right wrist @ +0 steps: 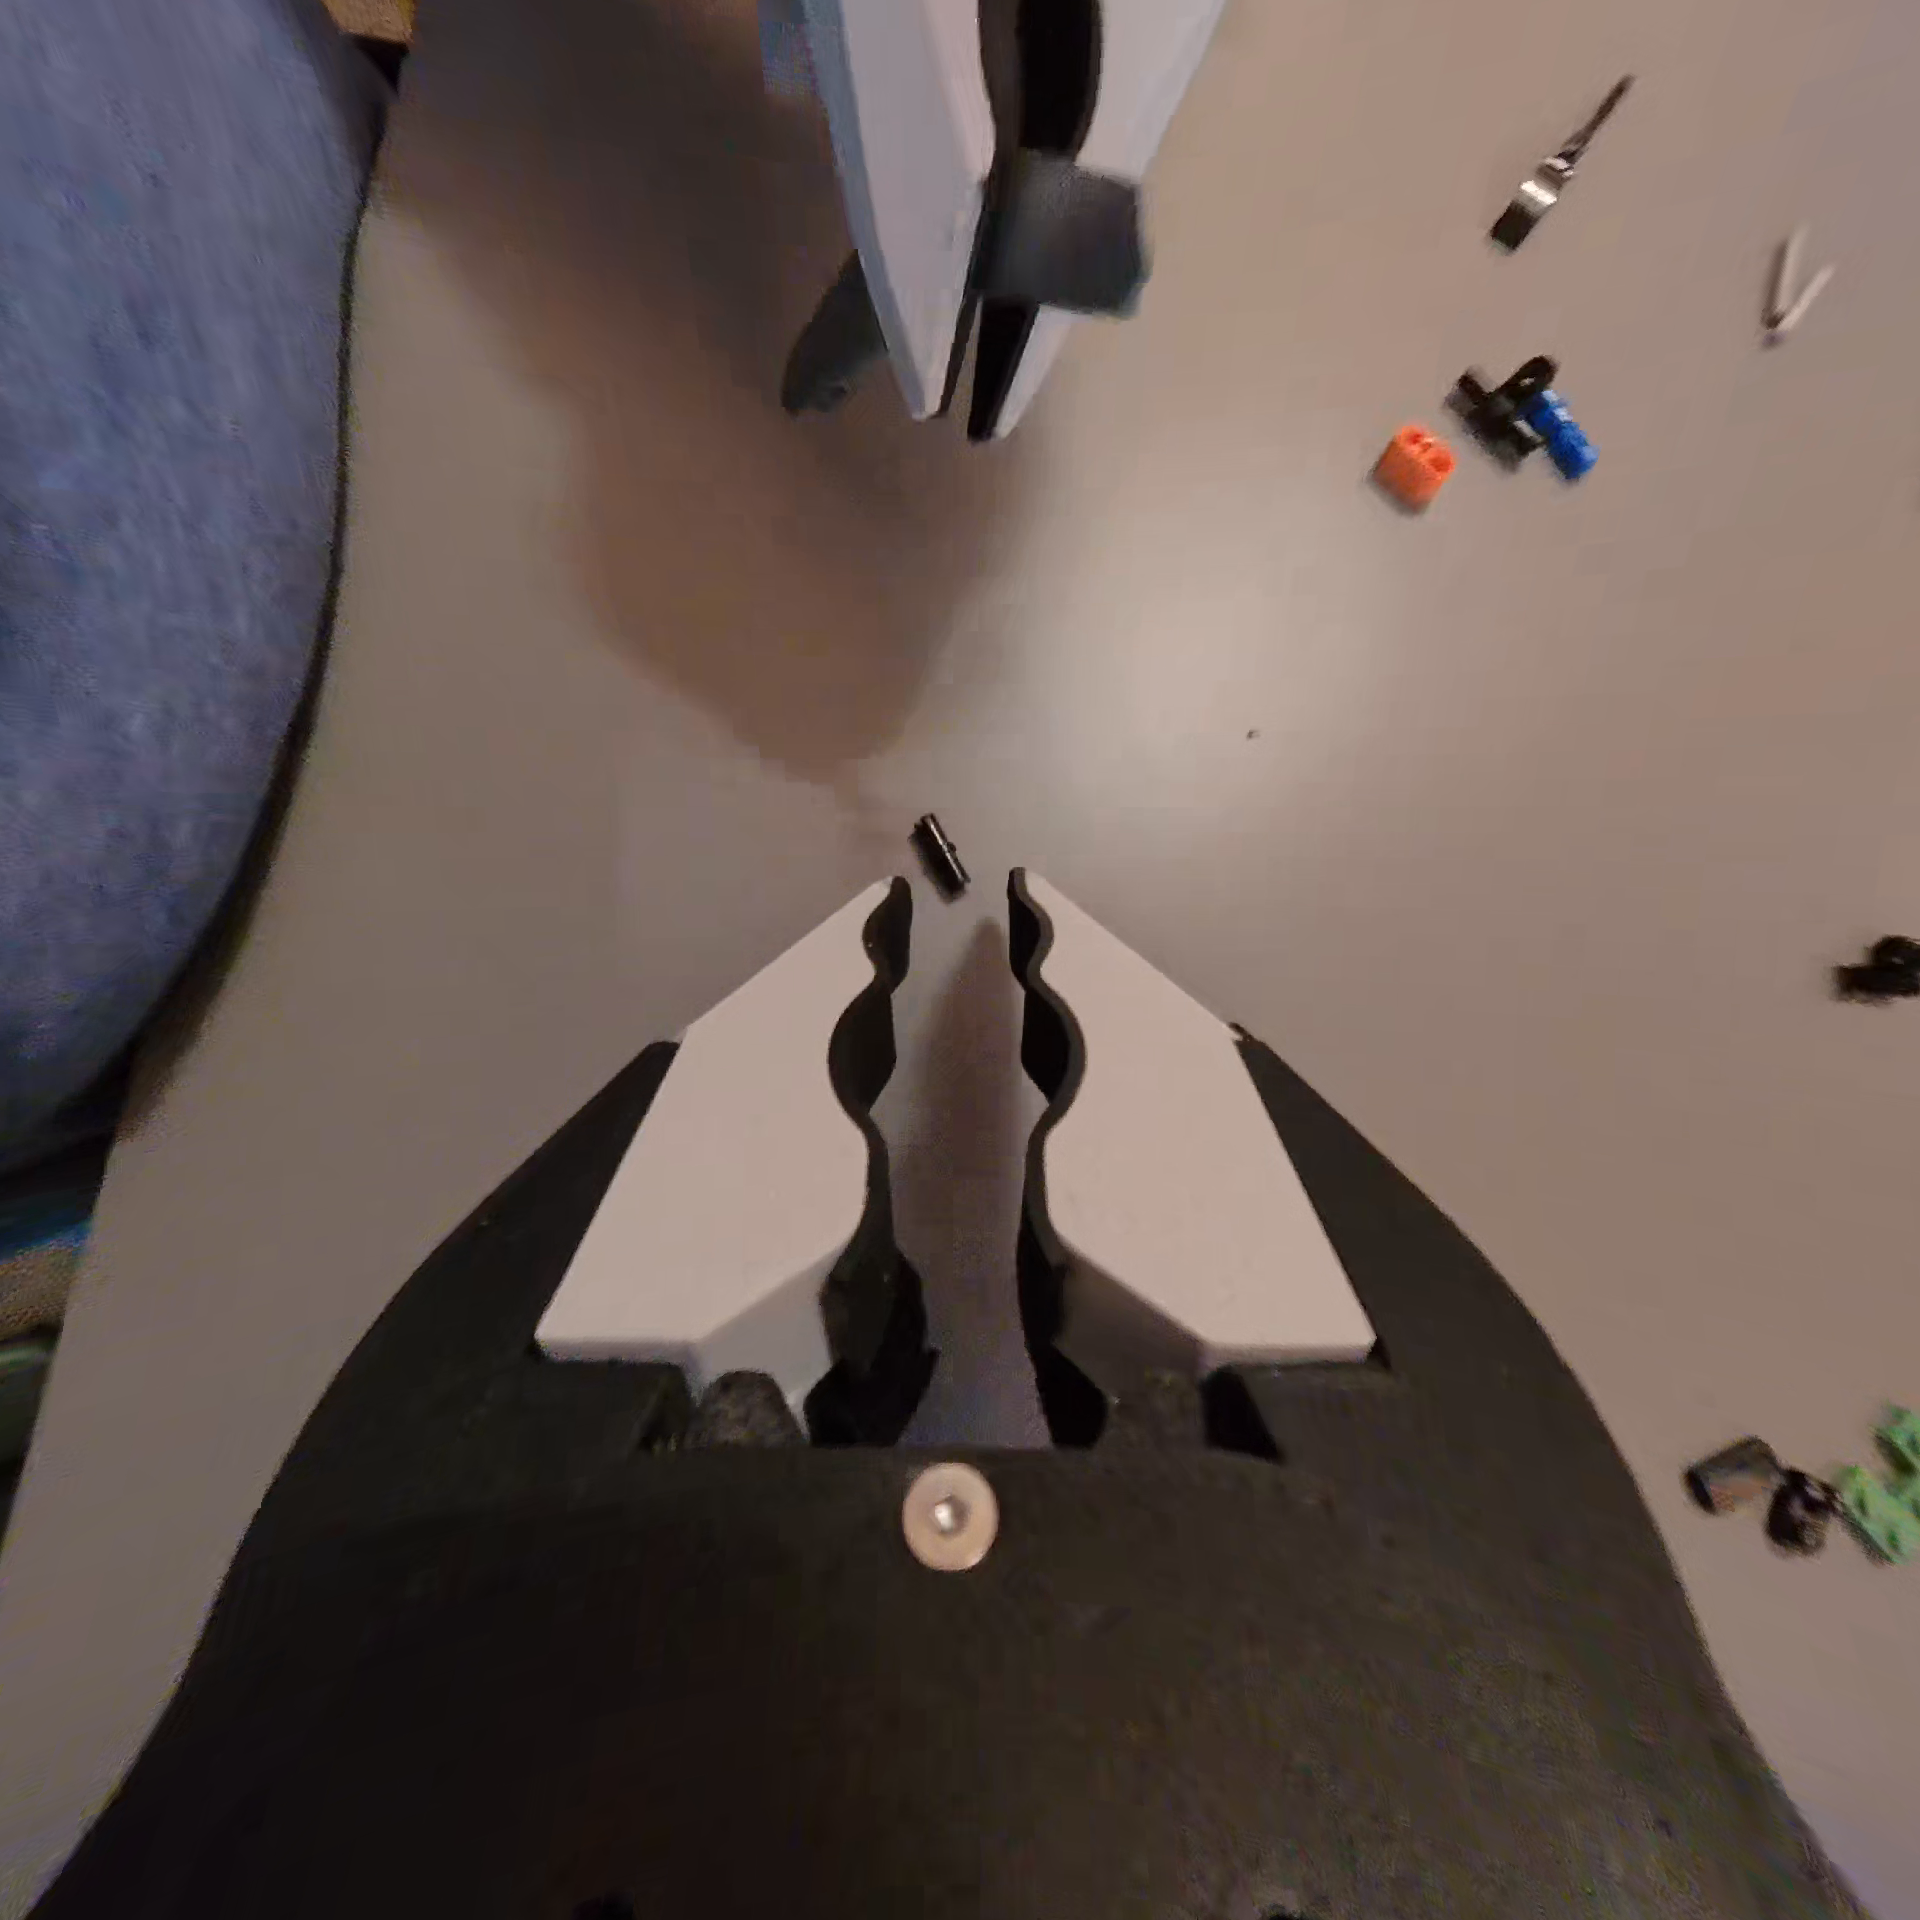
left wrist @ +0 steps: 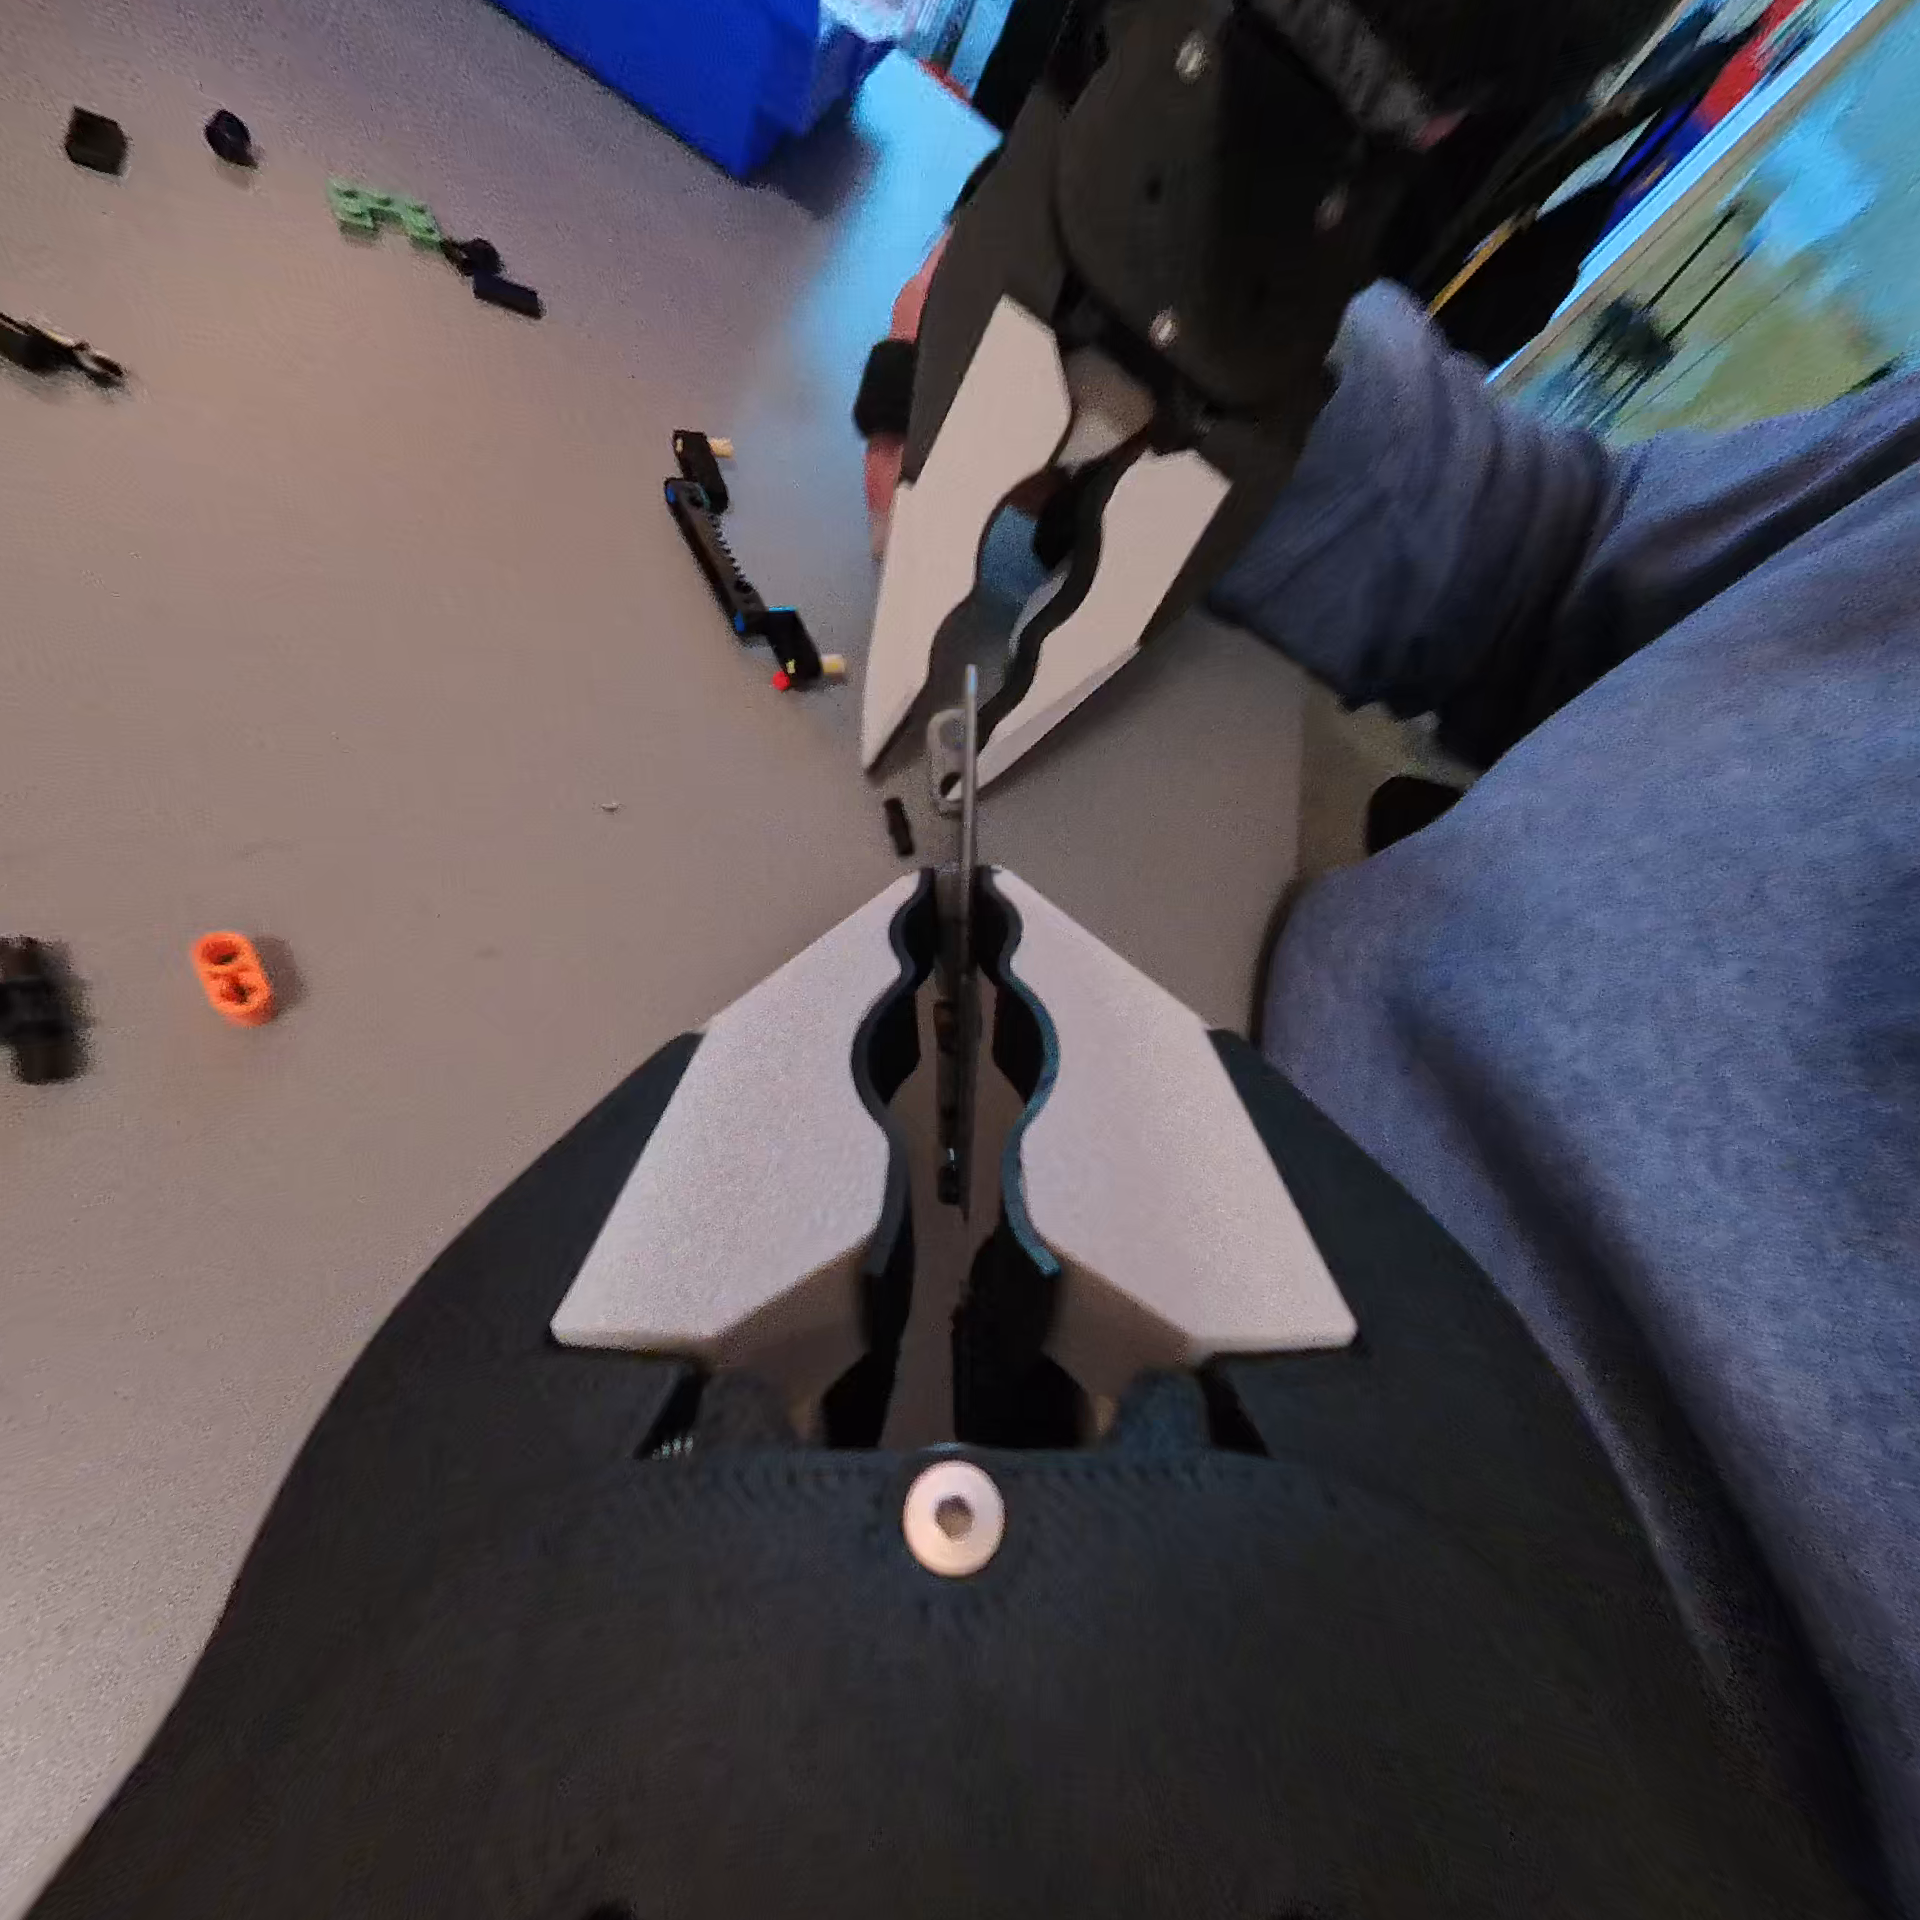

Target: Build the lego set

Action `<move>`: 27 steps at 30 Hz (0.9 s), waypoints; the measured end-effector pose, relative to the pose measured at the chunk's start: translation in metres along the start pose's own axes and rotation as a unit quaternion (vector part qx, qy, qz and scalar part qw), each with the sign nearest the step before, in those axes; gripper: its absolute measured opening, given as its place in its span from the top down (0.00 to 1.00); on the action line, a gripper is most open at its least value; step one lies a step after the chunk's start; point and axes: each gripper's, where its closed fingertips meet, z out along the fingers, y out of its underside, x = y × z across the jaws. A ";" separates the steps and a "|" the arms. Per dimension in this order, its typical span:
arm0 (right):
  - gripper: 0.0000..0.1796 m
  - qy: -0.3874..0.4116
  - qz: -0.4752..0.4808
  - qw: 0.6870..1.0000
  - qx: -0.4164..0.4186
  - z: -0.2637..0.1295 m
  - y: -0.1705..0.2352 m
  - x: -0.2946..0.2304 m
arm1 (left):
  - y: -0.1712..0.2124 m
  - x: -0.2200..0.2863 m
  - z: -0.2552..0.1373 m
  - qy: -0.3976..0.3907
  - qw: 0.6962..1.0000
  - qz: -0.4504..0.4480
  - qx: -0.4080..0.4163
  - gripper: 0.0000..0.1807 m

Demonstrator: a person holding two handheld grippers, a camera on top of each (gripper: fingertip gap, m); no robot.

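My left gripper [left wrist: 956, 883] is shut on a thin grey lego piece [left wrist: 966, 790] that sticks out past its fingertips and is seen edge-on. It also shows at the top of the right wrist view [right wrist: 961, 416], held above the table with the grey piece [right wrist: 1070, 244] blurred. My right gripper [right wrist: 961, 883] is open and low over the grey table. A small black pin [right wrist: 940, 857] lies on the table just in front of its fingertips, slightly left of the gap. In the left wrist view the right gripper [left wrist: 925, 748] points toward mine, with the pin [left wrist: 899, 826] between the two.
Loose parts lie on the table: an orange connector [left wrist: 234, 977] [right wrist: 1413, 468], a black beam assembly with blue pins [left wrist: 743, 566], green pieces [left wrist: 384, 213] [right wrist: 1881, 1496] and several black bits. A blue bin [left wrist: 707, 62] stands at the back. A blue sleeve [left wrist: 1558, 935] fills the right. My right fingertips sit around 7 cm from my left ones. The orange connector [left wrist: 234, 977] is about 12 cm from both grippers' fingertips. It is also in sight in the right wrist view [right wrist: 1419, 443].
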 end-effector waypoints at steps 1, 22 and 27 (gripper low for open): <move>0.91 -0.003 -0.001 1.000 -0.004 0.004 0.001 0.000 | -0.001 0.001 0.000 0.010 1.000 -0.012 0.011 0.97; 0.99 0.078 0.058 0.989 0.112 -0.028 -0.068 0.016 | -0.033 0.007 -0.019 0.158 0.961 -0.137 0.182 0.98; 0.99 0.121 0.059 0.979 0.156 -0.037 -0.093 0.024 | -0.040 0.014 -0.025 0.184 0.952 -0.132 0.207 0.98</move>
